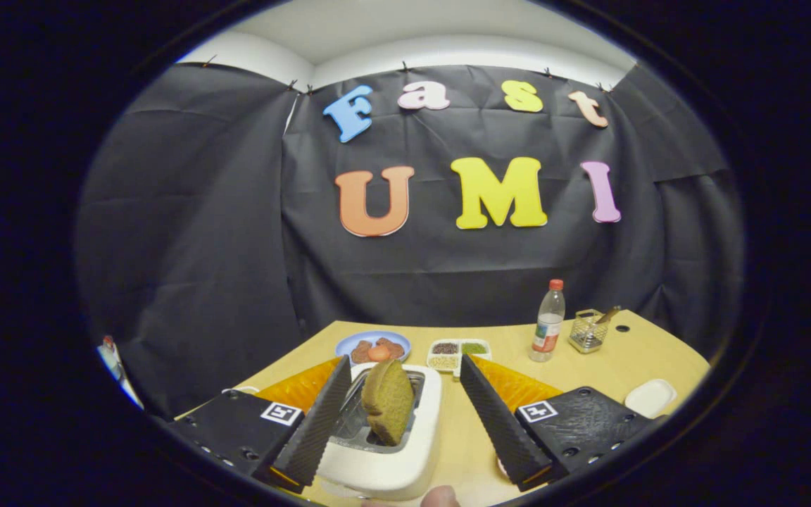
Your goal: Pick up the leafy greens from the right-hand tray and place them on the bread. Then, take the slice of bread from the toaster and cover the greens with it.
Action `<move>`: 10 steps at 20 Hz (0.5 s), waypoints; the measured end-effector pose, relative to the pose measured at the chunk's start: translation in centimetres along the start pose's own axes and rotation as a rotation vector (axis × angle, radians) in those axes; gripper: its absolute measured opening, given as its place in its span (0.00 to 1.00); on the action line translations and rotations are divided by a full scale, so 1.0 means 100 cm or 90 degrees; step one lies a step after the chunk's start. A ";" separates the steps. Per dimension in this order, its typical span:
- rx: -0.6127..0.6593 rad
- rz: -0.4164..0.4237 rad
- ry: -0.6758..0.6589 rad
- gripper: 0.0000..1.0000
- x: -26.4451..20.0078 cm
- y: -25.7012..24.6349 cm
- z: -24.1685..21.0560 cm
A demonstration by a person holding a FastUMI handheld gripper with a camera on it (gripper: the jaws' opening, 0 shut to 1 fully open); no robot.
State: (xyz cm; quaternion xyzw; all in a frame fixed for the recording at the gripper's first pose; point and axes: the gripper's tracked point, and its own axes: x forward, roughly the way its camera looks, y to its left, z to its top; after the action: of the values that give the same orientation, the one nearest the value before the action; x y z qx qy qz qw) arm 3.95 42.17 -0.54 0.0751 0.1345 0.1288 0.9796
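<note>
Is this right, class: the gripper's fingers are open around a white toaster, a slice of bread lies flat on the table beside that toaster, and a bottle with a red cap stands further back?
One detail is wrong. The gripper view shows the slice of bread standing up in the toaster slot, not flat on the table. The gripper is open around the toaster, and the bottle stands further back.

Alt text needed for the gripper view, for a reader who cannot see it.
The open gripper straddles a white toaster with a bread slice standing in its slot between the fingers, untouched. Beyond on the wooden table sit a blue plate, a divided tray, a bottle and a wire basket.
</note>
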 end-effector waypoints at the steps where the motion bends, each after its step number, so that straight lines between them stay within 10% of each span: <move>1: -0.005 -0.004 0.010 0.95 0.006 0.005 -0.005; 4: -0.026 -0.029 0.051 0.95 0.024 0.008 -0.026; 10: -0.016 -0.044 0.102 0.56 0.041 0.005 -0.045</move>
State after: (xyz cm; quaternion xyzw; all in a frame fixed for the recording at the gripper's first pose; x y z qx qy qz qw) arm 6.37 44.28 -5.69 0.0477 0.2132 0.1020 0.9705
